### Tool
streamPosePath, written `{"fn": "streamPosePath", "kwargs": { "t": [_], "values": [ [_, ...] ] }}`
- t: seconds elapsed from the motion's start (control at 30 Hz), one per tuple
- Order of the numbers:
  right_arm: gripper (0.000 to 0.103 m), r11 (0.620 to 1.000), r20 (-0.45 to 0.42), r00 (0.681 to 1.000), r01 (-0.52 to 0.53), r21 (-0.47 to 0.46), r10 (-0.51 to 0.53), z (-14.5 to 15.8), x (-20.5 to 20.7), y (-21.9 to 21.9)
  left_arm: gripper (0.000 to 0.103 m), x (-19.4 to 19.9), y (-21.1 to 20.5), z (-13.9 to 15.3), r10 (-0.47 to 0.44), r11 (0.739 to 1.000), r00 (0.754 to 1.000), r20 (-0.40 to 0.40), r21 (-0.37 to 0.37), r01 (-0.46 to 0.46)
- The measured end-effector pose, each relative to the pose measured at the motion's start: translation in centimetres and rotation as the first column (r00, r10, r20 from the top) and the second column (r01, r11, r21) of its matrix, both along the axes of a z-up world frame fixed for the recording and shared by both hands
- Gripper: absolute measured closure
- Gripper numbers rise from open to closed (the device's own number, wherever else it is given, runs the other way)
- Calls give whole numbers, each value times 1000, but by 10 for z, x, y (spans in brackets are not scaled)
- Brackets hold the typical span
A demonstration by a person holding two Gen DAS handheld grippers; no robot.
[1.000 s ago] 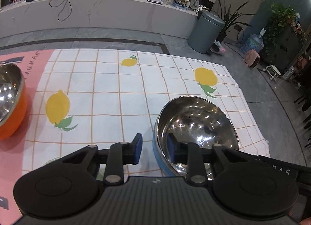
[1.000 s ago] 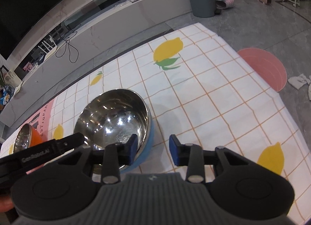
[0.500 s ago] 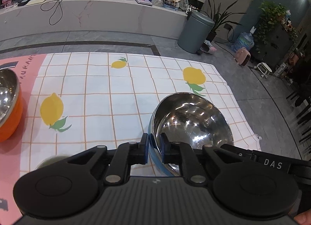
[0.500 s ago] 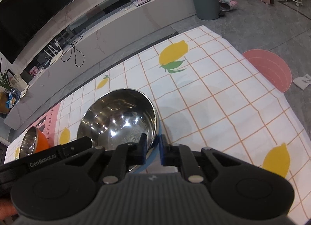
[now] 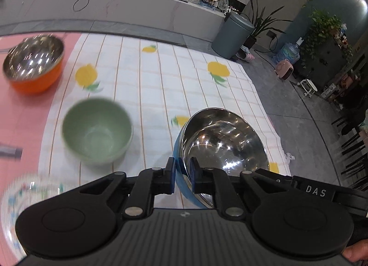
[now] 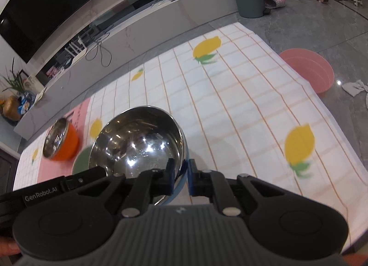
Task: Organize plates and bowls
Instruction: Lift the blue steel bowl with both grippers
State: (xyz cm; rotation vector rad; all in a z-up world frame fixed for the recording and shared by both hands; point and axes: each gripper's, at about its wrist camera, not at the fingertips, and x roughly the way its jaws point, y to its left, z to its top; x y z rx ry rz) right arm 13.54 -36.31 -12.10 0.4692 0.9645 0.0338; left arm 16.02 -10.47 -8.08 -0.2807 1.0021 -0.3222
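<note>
Blue bowl (image 5: 181, 174) now aloft, both rims gripped

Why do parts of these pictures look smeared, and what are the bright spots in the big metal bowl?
Left wrist view: the green bowl and orange bowl are smeared by motion blur, while the blue steel bowl stays sharp. Right wrist view: the lemon tablecloth streaks slightly; the spots are glare from lights. Both views bend straight lines, a fisheye effect.

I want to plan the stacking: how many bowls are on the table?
3, possibly more out of view. The blue steel bowl is gripped at its rim by both grippers, the green bowl stands left of it, and the orange steel bowl sits far left.
</note>
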Motion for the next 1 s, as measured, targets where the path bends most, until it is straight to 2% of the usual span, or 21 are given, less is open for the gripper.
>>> {"fn": "streamPosePath", "kwargs": {
  "t": [0.23,0.47,0.67,0.87,1.0],
  "values": [
    [95,999,-20,999,-31,16,32,-3,-46,0,89,-40,5,2,6,1000,1000,-20,-30,-7],
    [96,999,-20,999,-47,-27,47,1,-76,0,89,-70,2,-8,10,999,999,-48,-39,-12],
    [96,999,-37,998,-47,-22,46,-6,-90,-3,89,-80,1,-14,11,999,998,-64,-48,-14],
    [96,998,-51,998,-44,-44,42,-12,-91,-3,89,-83,-3,-23,13,999,997,-80,-41,-16],
    [96,999,-54,998,-32,-34,30,-16,-90,-5,89,-80,-1,-31,28,997,994,-102,-63,-35]
  ]
}}
